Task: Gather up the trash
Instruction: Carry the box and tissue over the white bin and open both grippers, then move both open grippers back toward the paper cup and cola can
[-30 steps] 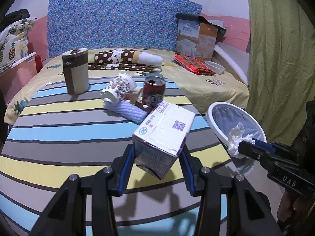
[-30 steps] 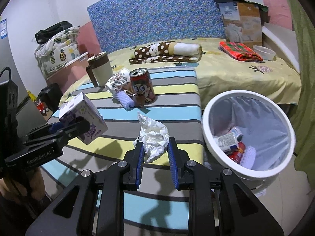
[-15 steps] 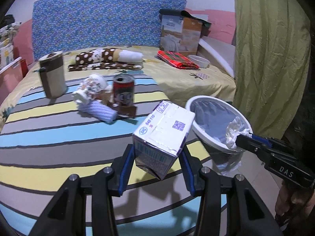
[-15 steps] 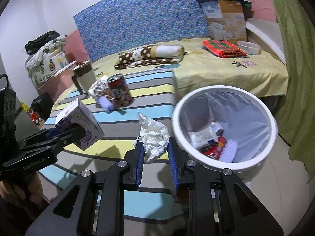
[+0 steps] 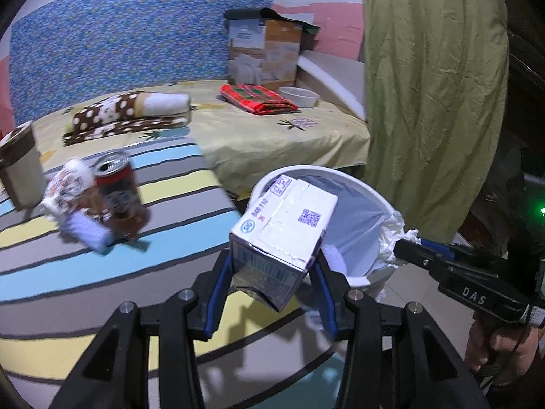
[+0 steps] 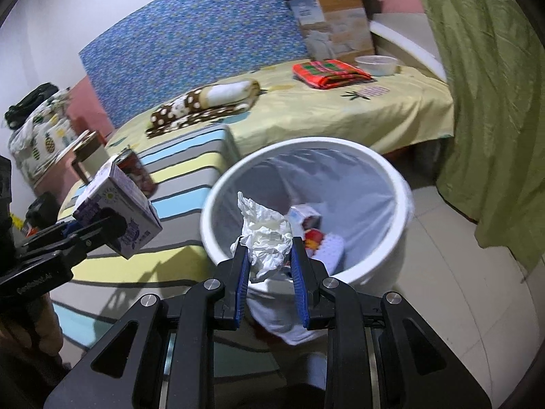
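My left gripper (image 5: 272,266) is shut on a white and purple carton (image 5: 282,228), held by the near left rim of a white lined trash bin (image 5: 381,204). The carton also shows in the right wrist view (image 6: 119,204). My right gripper (image 6: 269,259) is shut on a crumpled white tissue (image 6: 265,235), held over the bin's (image 6: 391,173) near rim. The tissue also shows in the left wrist view (image 5: 391,238). Several pieces of trash (image 6: 313,235) lie inside the bin.
On the striped table (image 5: 102,266) stand a red can (image 5: 117,191), a tipped paper cup (image 5: 66,184), a white ridged item (image 5: 88,235) and a brown and cream container (image 5: 18,163). Behind is a bed (image 6: 340,109) with blankets, a box and a bowl. A green curtain (image 5: 432,85) hangs right.
Both grippers have swung right from over the table toward the bin. The carton now sits at the bin's rim and the tissue is over its opening. Both holds are unchanged.
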A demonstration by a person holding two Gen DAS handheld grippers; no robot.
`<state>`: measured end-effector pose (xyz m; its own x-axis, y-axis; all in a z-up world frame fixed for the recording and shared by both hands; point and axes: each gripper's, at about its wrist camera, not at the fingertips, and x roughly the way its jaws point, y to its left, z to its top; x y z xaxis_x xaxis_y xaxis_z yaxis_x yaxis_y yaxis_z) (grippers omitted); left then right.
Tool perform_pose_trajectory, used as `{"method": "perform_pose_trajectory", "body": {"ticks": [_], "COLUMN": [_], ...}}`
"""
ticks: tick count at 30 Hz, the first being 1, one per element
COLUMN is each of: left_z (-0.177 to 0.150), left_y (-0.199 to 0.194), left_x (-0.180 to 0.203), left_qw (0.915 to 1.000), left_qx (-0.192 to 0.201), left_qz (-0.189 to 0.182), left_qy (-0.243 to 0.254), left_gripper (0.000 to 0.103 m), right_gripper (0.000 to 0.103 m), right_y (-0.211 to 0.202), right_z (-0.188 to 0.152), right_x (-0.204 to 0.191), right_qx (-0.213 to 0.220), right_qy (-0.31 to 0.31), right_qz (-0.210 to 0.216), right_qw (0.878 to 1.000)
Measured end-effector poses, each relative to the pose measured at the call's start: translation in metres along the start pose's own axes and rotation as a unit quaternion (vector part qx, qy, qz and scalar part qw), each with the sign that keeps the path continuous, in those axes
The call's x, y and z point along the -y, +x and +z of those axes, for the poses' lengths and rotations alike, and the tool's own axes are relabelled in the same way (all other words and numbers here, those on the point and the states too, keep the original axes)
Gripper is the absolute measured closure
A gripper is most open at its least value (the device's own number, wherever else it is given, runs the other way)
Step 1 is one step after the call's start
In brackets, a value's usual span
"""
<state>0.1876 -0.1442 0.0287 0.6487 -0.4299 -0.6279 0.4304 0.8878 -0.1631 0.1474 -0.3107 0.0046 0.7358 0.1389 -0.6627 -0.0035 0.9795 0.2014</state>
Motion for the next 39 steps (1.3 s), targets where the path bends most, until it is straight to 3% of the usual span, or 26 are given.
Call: {"method": "perform_pose_trajectory", "body": {"ticks": [19, 23, 26, 39], "left_z": [0.023, 0.021, 0.021, 0.014], "left_y": [0.068, 0.074, 0.075, 0.046], "left_x": [0.031, 0.032, 0.032, 0.017], "left_qw": [0.9973, 0.9959, 0.9952, 0.9968], "left_qx": [-0.034, -0.043, -0.045, -0.029], "left_qz": [-0.062, -0.076, -0.084, -0.074], "left_qy": [0.021, 0.022, 0.021, 0.0], "left_gripper": [0.055, 0.054, 0.045, 0.044], "right_gripper": [0.075, 0.062, 0.054, 0.054], "right_y": [0.023, 0.026, 0.024, 0.006], "right_z": [0.007, 0.009, 0.008, 0.006], "right_x": [0.029, 0.03, 0.031, 0.021], "right_qx": [-0.027, -0.03, -0.027, -0.01], "right_qy": [0.014, 0.013, 0.013, 0.01], "right_qz": [-0.024, -0.022, -0.019, -0.017], "right_qw": [0.999, 0.999, 0.999, 1.0]}}
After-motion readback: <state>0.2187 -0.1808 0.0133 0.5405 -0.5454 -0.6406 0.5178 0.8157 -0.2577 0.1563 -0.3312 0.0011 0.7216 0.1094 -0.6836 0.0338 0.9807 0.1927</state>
